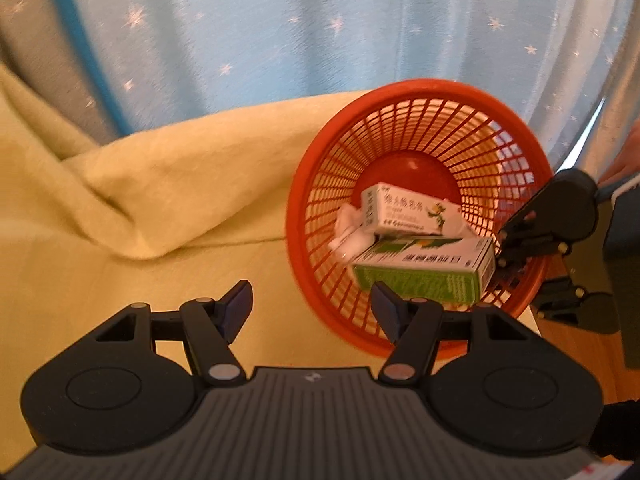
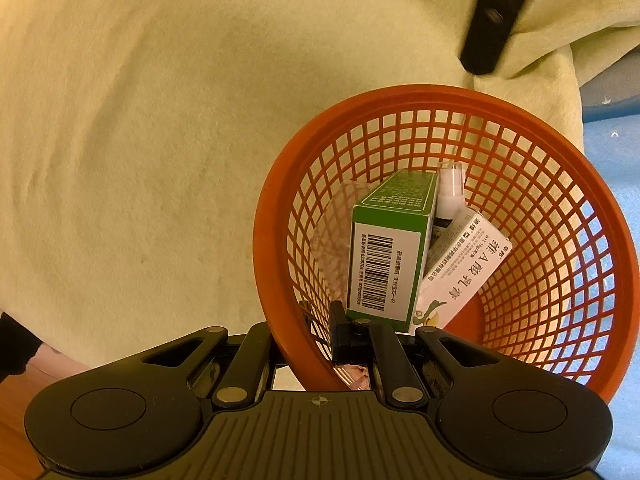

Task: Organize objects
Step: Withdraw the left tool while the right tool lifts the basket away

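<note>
The sorting looks nearly done: the green carton (image 2: 386, 256), the white medicine box (image 2: 460, 268) and a small white spray bottle (image 2: 450, 192) all lie inside the tilted orange mesh basket (image 2: 280, 216), and no loose item shows on the pale yellow blanket (image 2: 140, 140). The right gripper (image 2: 320, 344) is clamped on the basket's near rim, fingers narrow, one inside and one outside the wall (tipping it, I judge). The left gripper (image 1: 312, 308) hangs wide and empty just beside the basket, so what is left is probably setting the basket upright.

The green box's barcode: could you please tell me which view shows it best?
The right wrist view: the green box stands in the orange basket with its barcode panel facing the camera, sharp and unobstructed. The left wrist view shows the same box lying blurred, with no barcode visible.
</note>
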`<state>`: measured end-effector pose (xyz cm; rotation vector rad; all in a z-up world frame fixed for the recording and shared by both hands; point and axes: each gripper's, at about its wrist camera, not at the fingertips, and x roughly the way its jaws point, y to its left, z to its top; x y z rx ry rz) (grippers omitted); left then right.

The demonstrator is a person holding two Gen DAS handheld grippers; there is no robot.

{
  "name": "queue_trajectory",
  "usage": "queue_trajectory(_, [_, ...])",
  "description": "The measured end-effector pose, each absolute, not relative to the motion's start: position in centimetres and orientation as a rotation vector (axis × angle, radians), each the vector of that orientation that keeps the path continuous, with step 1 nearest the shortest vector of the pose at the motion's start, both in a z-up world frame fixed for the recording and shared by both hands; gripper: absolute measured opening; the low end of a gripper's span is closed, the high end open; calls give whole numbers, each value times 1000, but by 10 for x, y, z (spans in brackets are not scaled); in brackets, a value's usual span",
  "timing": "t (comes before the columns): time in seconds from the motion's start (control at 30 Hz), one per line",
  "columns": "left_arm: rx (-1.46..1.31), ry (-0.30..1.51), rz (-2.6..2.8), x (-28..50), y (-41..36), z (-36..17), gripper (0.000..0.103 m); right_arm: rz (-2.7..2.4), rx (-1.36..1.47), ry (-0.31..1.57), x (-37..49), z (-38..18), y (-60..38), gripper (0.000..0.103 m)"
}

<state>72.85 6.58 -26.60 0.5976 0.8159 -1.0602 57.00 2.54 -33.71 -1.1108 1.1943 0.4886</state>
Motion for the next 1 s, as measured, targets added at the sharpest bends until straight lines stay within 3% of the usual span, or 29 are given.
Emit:
queue_trajectory(0.5, [508, 912, -968, 706, 121, -287, 61, 496, -1245, 1101, 547, -344, 9, 5])
queue_trajectory(1.0, [468, 967, -907, 693, 148, -299, 61, 493, -1010, 1077, 536, -307, 27, 5])
